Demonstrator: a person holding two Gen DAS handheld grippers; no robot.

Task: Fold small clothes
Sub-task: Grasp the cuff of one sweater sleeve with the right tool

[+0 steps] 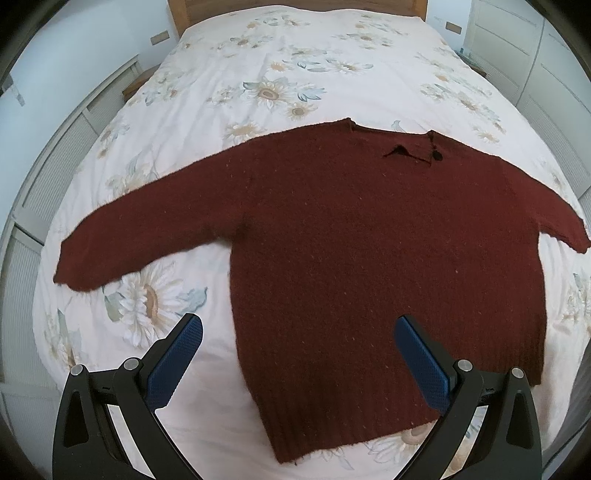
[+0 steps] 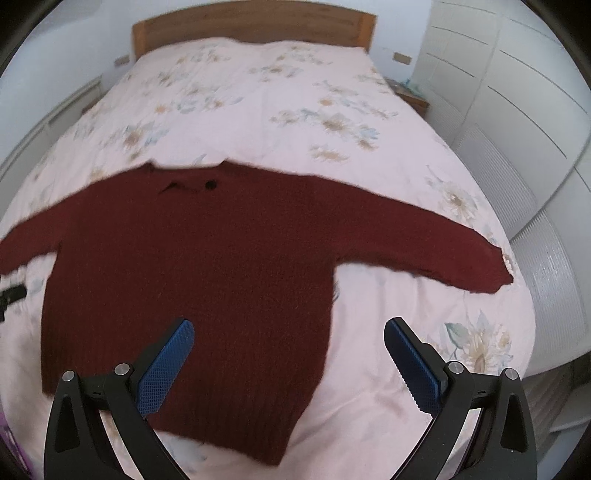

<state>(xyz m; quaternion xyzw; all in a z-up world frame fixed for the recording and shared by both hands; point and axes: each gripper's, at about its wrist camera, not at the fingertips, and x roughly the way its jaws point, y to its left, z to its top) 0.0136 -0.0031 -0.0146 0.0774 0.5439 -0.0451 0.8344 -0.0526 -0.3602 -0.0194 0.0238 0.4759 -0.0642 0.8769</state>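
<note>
A: Where's the sweater (image 1: 369, 266)?

B: Spread flat on the bed (image 1: 280, 62), front up, both sleeves stretched out to the sides and the neck pointing toward the wooden headboard (image 2: 255, 26). It's a dark red knit with a button at the collar. The hem is the nearest edge.

A: And the tools?

B: The left gripper (image 1: 299, 332) hovers above the hem's left corner, its blue pads spread wide with nothing between them. The right gripper (image 2: 288, 332) is just as wide open and also empty, above the hem's right side; one finger sits over the knit, the other over bare bedspread.

A: What's around the bed?

B: Flowered bedspread under everything, white cupboards (image 2: 517, 122) along the right wall, a small bedside table (image 2: 412, 98) by the headboard.
</note>
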